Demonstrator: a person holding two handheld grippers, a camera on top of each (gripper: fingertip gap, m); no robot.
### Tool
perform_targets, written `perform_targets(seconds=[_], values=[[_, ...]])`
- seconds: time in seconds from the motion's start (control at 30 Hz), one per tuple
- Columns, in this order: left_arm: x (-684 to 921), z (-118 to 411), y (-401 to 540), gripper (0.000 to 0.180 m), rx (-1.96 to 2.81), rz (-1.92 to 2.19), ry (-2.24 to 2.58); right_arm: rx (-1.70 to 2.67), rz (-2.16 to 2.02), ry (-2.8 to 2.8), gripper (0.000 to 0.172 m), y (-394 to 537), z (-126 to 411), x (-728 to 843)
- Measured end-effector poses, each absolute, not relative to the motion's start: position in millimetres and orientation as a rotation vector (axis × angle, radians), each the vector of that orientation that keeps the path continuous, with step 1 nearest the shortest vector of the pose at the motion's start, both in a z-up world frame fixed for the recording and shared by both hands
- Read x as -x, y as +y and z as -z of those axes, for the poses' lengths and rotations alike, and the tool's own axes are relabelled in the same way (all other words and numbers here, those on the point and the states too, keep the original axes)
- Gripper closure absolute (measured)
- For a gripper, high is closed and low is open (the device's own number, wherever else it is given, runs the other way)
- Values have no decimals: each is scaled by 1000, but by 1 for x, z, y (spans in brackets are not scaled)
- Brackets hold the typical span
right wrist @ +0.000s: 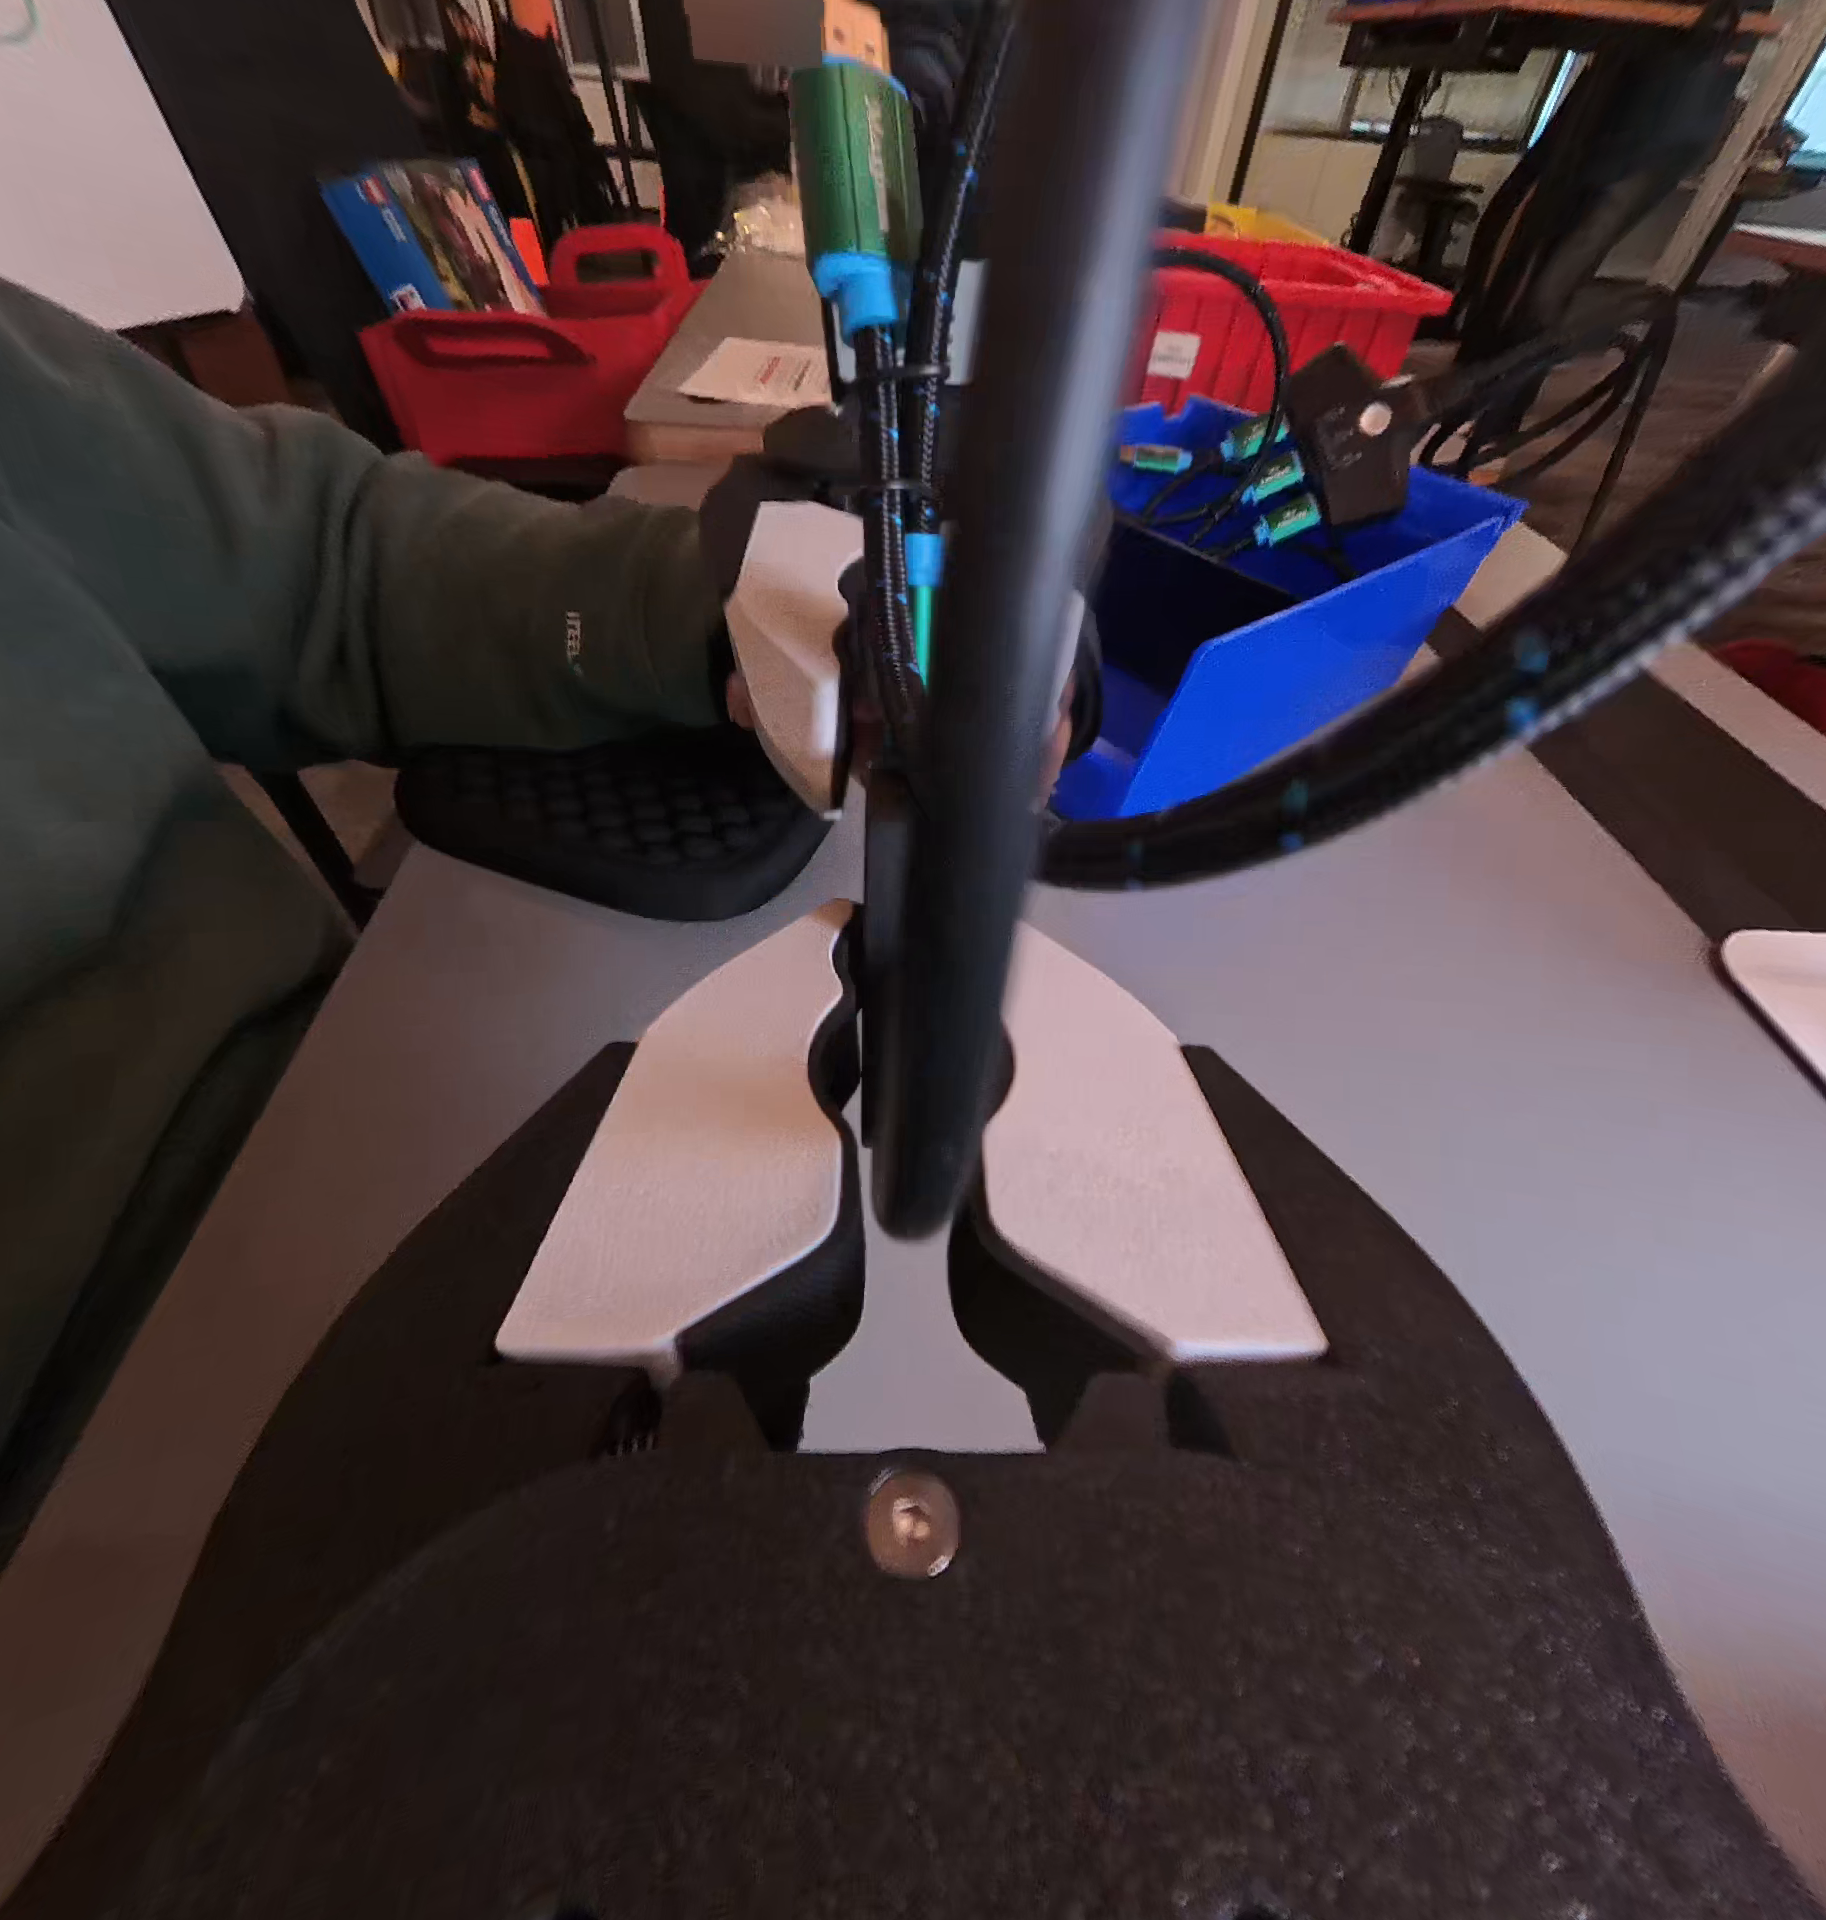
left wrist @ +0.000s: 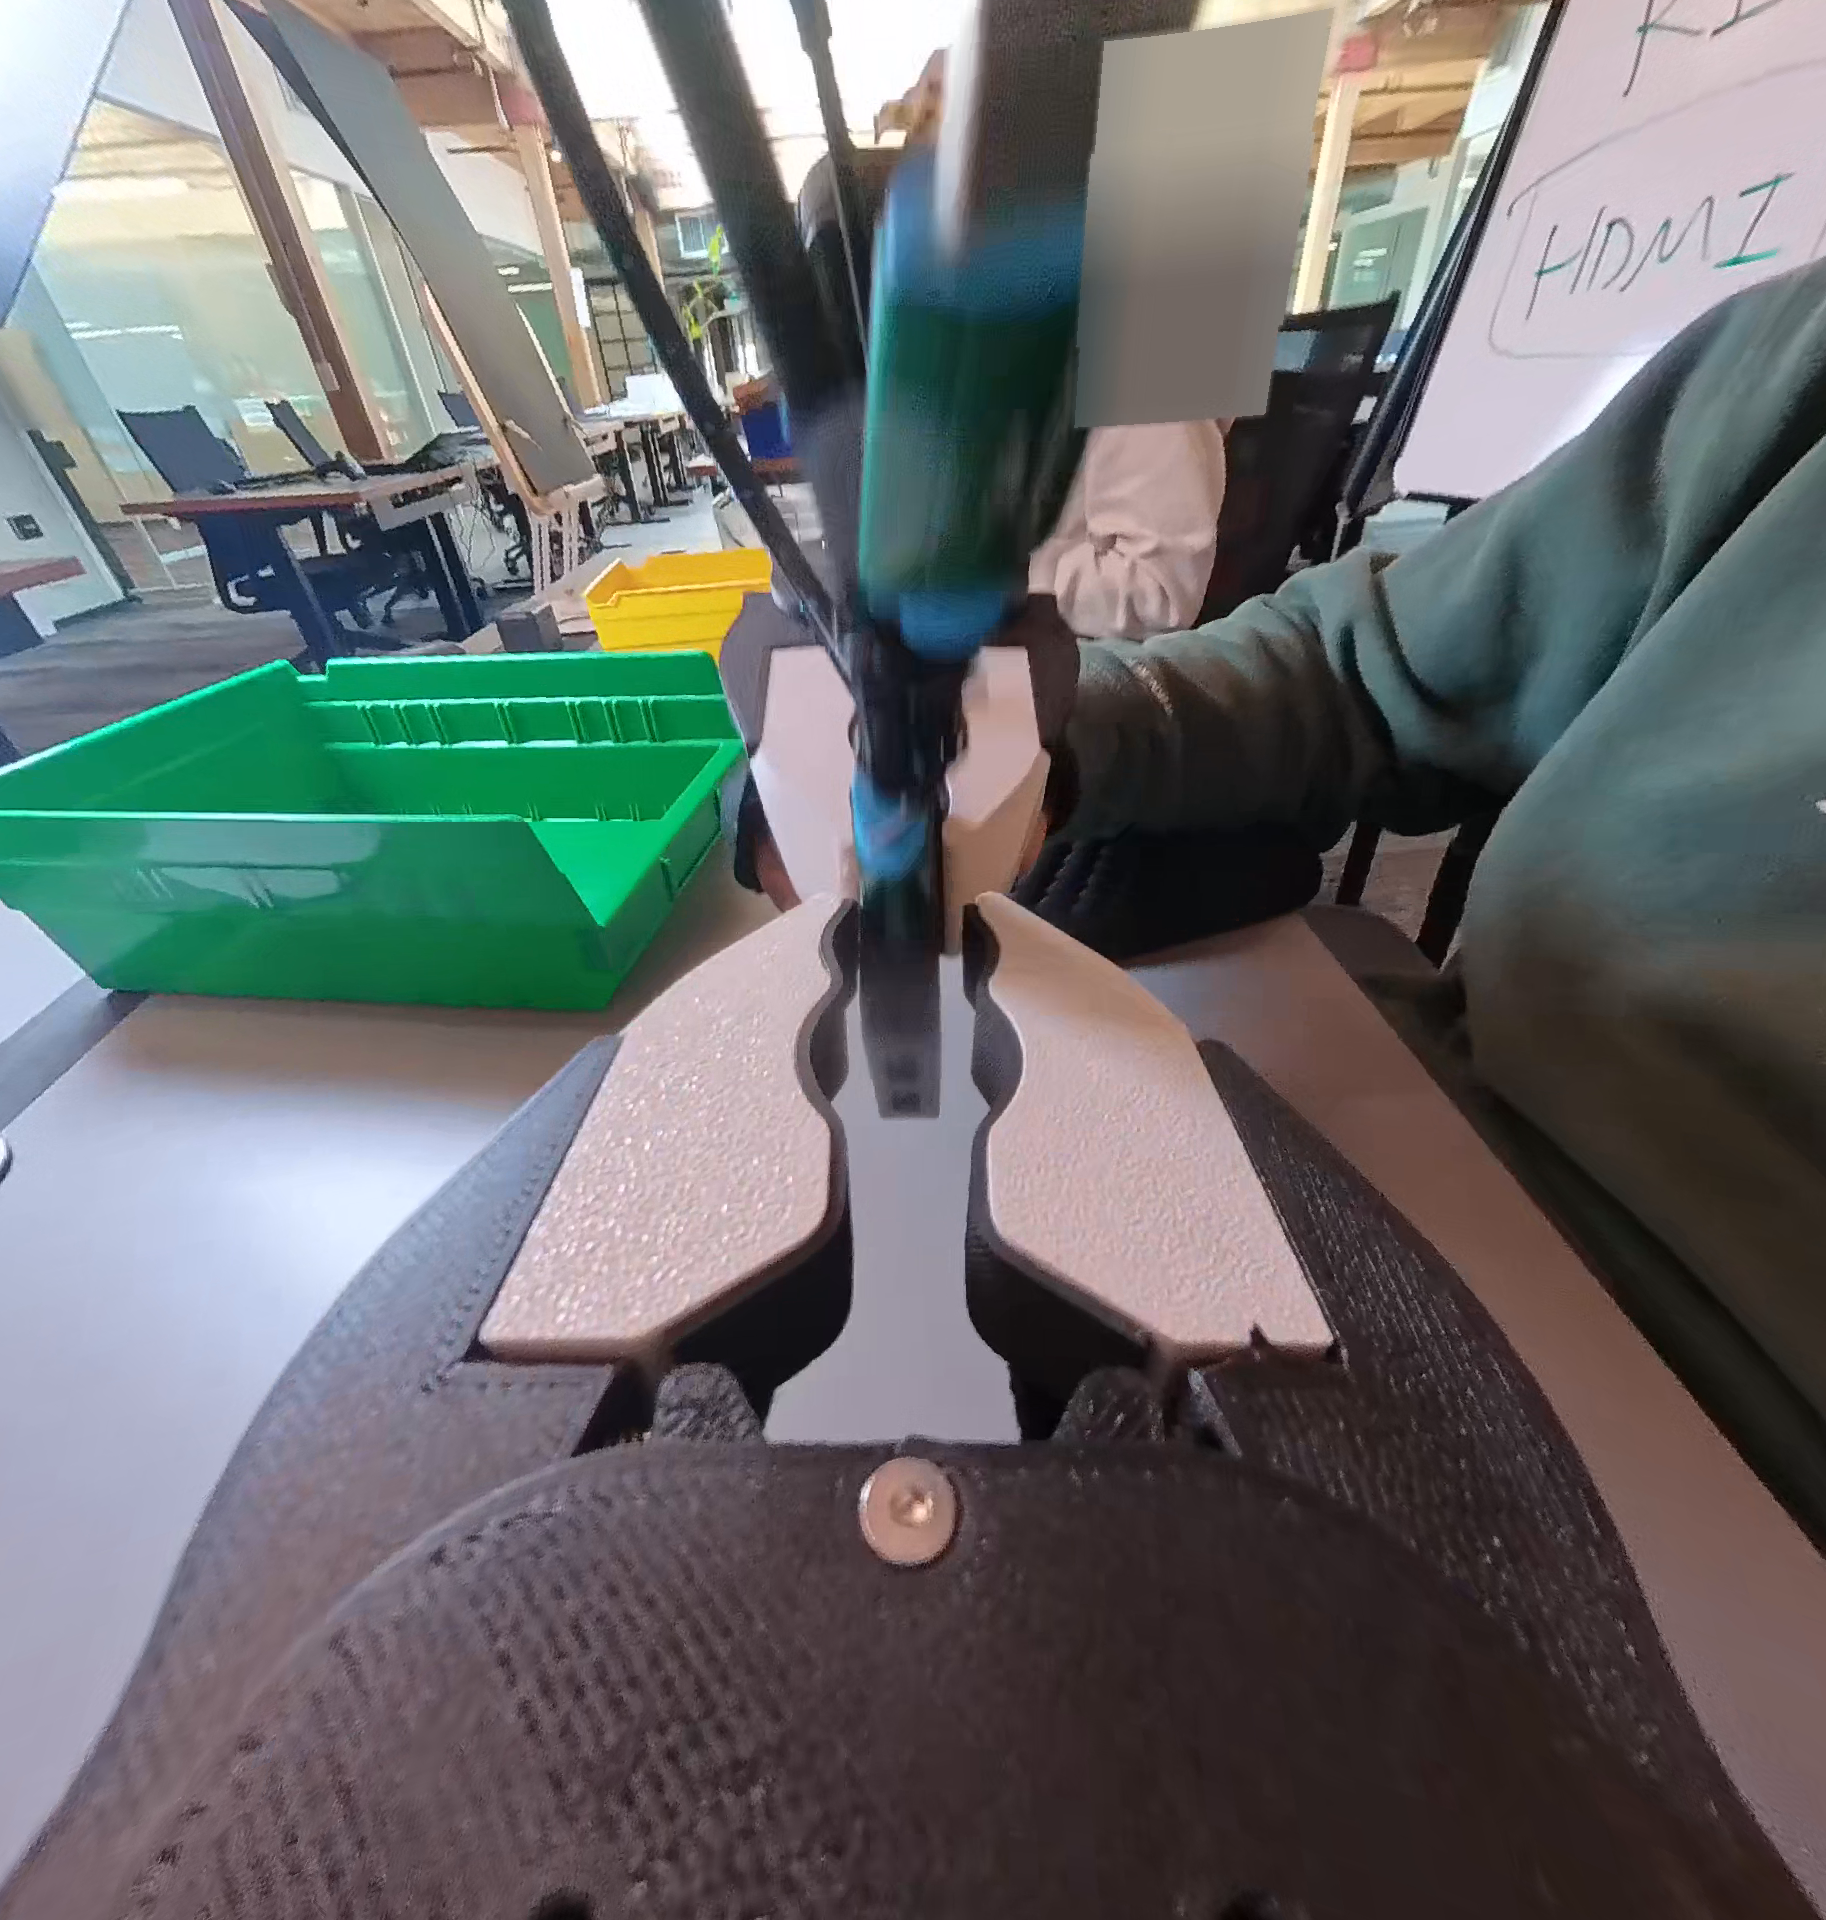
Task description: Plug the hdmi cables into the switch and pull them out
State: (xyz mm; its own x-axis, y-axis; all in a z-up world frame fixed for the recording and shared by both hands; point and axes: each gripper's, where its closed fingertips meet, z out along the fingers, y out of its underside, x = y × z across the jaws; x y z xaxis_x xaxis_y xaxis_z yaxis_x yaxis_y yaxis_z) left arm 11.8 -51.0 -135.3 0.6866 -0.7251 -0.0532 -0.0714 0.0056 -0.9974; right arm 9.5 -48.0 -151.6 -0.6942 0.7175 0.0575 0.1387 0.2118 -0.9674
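Left wrist view: gripper at a cable plug, bins beyond.
Left gripper (left wrist: 904,925) with a black plug end (left wrist: 901,1049) between its fingers; blurred green-and-blue connector (left wrist: 950,416) above; right gripper (left wrist: 992,810) facing, green sleeve (left wrist: 1408,675) behind; green bin (left wrist: 369,831) left on grey table (left wrist: 213,1195), yellow bin (left wrist: 670,597) farther back.

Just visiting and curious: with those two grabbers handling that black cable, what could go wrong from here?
The cable end stands between the left gripper's fingers with table showing beside it, so it could slip out. The cable's long loop curves past the blue bin and might snag or drag it.
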Motion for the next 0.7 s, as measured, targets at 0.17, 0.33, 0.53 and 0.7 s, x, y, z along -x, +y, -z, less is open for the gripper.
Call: perform_targets(seconds=[0.17,0.33,0.53,0.7], values=[[-5,132,-56,165,1512,531,711,819,-1486,-2024,159,-49,165,-11],[-3,144,-57,168,1585,438,794,826,-1540,-2000,159,-47,161,-12],[-7,149,-57,168,1605,422,824,801,-1527,-1994,158,-46,158,-17],[-15,148,-62,169,1580,475,863,700,-1445,-2045,152,-51,161,-23]])
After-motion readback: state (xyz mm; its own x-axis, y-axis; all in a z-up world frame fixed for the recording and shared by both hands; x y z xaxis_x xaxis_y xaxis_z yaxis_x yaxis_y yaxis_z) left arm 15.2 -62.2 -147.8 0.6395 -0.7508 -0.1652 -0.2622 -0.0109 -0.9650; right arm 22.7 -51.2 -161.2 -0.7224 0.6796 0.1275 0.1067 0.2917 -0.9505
